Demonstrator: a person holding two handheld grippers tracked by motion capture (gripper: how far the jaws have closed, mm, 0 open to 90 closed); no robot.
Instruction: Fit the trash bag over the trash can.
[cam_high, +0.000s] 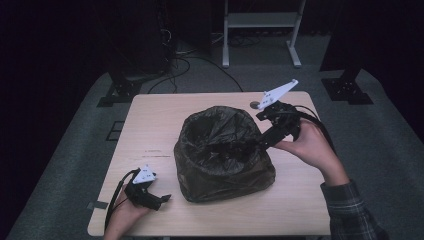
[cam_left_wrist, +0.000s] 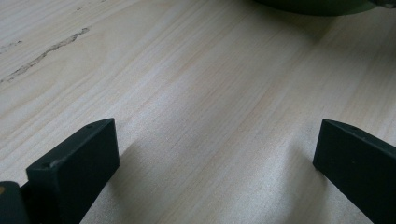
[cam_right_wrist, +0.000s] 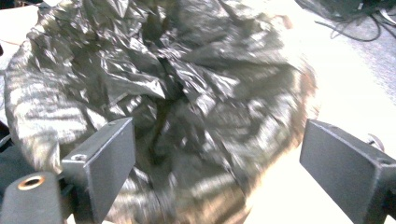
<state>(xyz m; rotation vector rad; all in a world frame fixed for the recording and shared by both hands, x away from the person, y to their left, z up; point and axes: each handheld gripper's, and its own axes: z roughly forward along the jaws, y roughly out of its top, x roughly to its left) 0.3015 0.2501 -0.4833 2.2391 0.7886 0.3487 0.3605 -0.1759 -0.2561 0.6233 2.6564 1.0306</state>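
A black bin bag (cam_high: 222, 155) sits near the middle of a pale wooden table (cam_high: 150, 125), lining a round container so that its crinkled plastic folds over the rim and sags into the hollow. In the right gripper view the bag (cam_right_wrist: 187, 93) spreads glossy and creased just beyond the jaws. The right gripper (cam_high: 262, 140) reaches over the bag's right rim from the table's right edge, held in a hand (cam_high: 310, 147) whose plaid sleeve (cam_high: 350, 210) comes up from the near right corner. Its jaws stand wide apart (cam_right_wrist: 215, 172), with nothing between them but the plastic beyond. The left gripper (cam_high: 162, 199) lies low at the table's near left corner, just beside the bag's base and apart from it, held by the other hand (cam_high: 125, 217). Its jaws too are spread (cam_left_wrist: 215, 158), over bare wood, where a dark scuff (cam_left_wrist: 46, 53) marks the grain. A small round object (cam_high: 254, 105) lies by the far edge.
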